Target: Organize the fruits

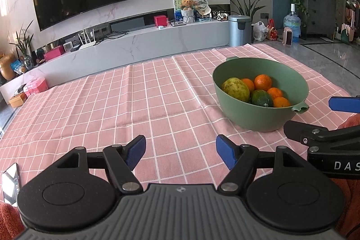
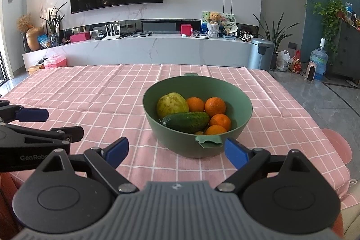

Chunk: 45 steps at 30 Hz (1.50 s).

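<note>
A green bowl (image 2: 241, 125) stands on the pink checked tablecloth (image 2: 90, 100). Inside it lie a yellow-green round fruit (image 2: 172, 104), a dark green cucumber (image 2: 185, 122) and several oranges (image 2: 214, 106). My right gripper (image 2: 176, 150) is open just in front of the bowl's near handle (image 2: 209, 142), with nothing between its blue pads. In the left wrist view the bowl (image 1: 245, 118) sits ahead to the right, with the same fruit (image 1: 236, 89) showing. My left gripper (image 1: 180, 147) hangs open over bare cloth, holding nothing. Each gripper shows at the edge of the other's view.
The cloth (image 1: 135, 105) runs wide and flat to the left of the bowl. A pink round seat (image 2: 335, 145) sits beyond the table's right edge. Behind the table are a marble TV bench (image 2: 157, 46), a metal bin (image 2: 261, 53) and a water jug (image 2: 318, 60).
</note>
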Tool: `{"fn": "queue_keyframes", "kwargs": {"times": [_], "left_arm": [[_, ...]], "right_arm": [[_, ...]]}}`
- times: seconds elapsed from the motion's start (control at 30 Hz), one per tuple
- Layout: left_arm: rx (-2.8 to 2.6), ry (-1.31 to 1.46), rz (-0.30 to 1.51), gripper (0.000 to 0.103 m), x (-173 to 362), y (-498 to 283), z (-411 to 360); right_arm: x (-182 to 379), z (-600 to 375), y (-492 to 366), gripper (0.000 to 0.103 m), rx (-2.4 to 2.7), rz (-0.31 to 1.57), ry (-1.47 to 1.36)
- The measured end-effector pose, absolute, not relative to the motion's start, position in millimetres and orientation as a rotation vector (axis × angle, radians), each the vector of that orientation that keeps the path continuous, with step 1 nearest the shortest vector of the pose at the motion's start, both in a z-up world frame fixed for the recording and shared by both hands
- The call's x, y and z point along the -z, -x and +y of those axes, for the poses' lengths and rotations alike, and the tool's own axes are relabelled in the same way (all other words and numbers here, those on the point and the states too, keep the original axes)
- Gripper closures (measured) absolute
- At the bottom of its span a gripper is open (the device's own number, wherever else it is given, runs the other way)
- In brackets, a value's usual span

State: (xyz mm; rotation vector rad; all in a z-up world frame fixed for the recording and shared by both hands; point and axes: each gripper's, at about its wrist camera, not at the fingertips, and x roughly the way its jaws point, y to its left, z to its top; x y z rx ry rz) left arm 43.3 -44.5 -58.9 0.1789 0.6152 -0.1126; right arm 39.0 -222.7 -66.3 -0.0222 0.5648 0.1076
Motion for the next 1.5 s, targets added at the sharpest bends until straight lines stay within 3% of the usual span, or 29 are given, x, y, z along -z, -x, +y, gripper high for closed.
{"fn": "queue_keyframes", "kwargs": {"times": [1.5], "left_arm": [[0.103, -0.175, 0.621, 0.019, 55.7, -43.1, -42.9]], "right_arm": [[69.1, -221.1, -40.4, 0.014, -0.111, 0.575, 0.027]]}}
